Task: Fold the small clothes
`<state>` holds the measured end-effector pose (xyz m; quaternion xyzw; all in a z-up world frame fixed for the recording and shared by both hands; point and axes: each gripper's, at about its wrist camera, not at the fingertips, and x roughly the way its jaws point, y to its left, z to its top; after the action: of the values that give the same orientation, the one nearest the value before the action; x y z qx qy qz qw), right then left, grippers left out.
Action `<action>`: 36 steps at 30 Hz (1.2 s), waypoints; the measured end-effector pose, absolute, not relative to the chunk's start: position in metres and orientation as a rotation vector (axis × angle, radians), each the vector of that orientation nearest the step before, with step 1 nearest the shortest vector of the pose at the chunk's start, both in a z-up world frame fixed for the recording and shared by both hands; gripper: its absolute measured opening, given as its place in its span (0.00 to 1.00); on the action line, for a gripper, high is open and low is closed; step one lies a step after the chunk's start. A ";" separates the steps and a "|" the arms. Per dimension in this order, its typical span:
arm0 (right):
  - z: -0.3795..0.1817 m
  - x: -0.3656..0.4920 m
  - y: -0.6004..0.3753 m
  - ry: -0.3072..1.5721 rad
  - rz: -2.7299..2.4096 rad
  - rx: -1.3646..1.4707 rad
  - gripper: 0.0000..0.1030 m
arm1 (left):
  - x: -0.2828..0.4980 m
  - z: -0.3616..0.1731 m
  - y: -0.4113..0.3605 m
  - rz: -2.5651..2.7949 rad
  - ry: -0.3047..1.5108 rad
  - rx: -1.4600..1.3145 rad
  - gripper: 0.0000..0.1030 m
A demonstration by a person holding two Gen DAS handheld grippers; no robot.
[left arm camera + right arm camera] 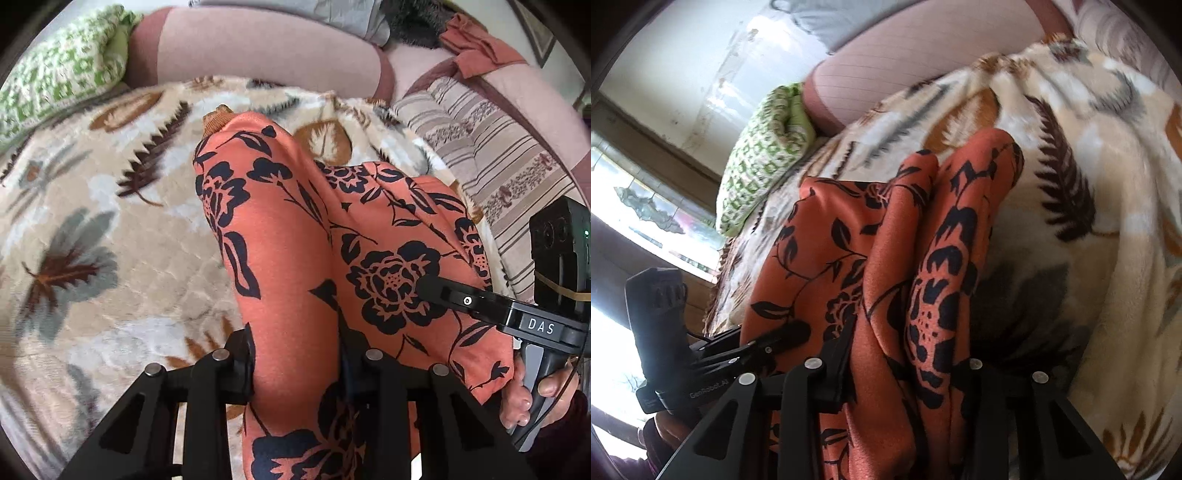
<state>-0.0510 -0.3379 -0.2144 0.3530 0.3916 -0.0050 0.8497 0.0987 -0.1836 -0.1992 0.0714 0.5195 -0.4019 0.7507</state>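
The left tongs pinch a thick ridge of the orange floral garment between their 2 black fingers, the cloth bulging up and away from them toward a small ribbed cuff at the far tip. That grip, I judge, serves to keep one edge lifted off the leaf-patterned blanket so the piece can be carried over as a fold. Further right, the right tongs come in from the side with their tip against the same cloth — whether they actually clamp it cannot be read from this angle.

In the right wrist view the right tongs hold bunched pleats of the garment, which hangs in 2 long lobes over the blanket; the left tongs show at the left margin.

What kind of garment it is stays unclear (sleeve or trouser leg?). Its lower part is cut off by the frames — and the fingertips are buried in cloth.
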 end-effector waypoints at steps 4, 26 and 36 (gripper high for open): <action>-0.183 -0.031 -0.324 0.798 0.046 0.715 0.38 | 0.113 -0.171 -0.159 -0.839 1.097 0.124 0.34; -0.190 -0.050 -0.320 0.626 -0.022 0.793 0.92 | 0.116 -0.153 -0.092 -0.442 0.914 0.280 0.84; -0.145 -0.049 -0.277 0.573 0.056 0.721 0.92 | 0.097 -0.099 -0.068 -0.422 0.815 0.227 0.84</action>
<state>-0.0493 -0.2768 -0.1452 0.3479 0.2765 0.0268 0.8954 0.0969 -0.0684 -0.0994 0.1092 0.3925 -0.2034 0.8903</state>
